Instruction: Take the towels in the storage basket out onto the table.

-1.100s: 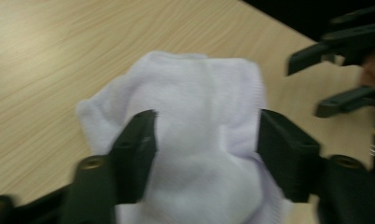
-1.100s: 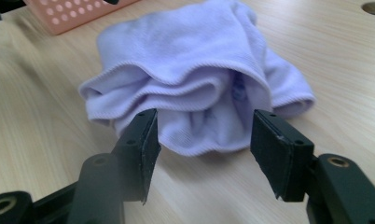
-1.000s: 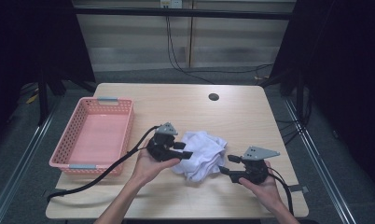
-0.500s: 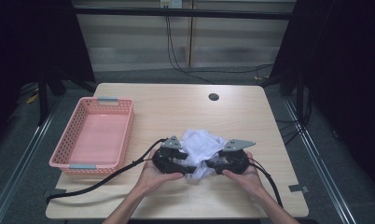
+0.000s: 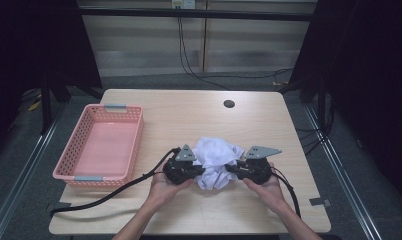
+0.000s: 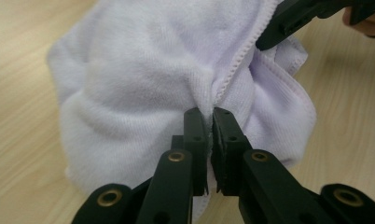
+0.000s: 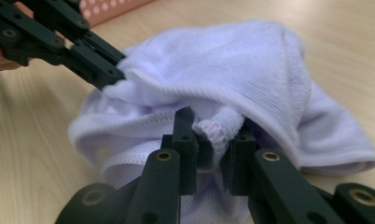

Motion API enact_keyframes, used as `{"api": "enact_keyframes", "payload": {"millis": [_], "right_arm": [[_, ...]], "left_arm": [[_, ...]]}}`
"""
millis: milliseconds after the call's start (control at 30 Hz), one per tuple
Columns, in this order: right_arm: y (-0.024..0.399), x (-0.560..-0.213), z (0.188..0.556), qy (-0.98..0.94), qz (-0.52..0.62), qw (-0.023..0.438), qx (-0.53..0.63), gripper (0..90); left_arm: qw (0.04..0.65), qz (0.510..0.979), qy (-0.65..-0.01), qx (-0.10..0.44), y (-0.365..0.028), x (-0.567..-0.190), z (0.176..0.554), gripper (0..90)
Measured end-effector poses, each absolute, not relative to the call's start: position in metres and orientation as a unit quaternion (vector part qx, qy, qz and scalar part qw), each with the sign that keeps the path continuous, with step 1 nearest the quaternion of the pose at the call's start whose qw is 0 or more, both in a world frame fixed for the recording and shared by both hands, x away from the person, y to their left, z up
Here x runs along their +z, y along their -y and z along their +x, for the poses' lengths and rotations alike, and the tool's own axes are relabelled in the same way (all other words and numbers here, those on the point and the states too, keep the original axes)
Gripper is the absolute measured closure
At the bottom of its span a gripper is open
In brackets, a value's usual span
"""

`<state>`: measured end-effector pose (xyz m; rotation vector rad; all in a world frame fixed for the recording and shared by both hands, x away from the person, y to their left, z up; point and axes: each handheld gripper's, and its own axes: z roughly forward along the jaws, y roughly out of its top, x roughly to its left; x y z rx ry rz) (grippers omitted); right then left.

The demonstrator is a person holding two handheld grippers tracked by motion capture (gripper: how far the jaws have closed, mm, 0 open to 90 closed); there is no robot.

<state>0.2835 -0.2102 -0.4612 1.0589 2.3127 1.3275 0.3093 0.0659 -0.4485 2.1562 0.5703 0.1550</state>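
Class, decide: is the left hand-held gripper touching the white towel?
Touching. The left gripper view shows the left hand-held gripper with its jaws pinched shut on a fold of the white towel.

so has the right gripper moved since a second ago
Yes. The right gripper has shifted left, away from the table's right edge, to the white towel, its jaws closing on a fold.

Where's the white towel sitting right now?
In the high view the crumpled white terry towel lies on the wooden table near its front edge, right of the pink plastic basket, between the left gripper and right gripper.
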Motion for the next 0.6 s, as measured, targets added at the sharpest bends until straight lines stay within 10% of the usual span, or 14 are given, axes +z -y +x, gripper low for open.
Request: {"api": "enact_keyframes", "payload": {"millis": [600], "right_arm": [[0.243,-0.412,0.286,-0.778,0.358,0.172,0.487,85.2]], "left_arm": [[0.495,0.809,-0.309,0.072,-0.119,-0.404,0.332,86.6]]}}
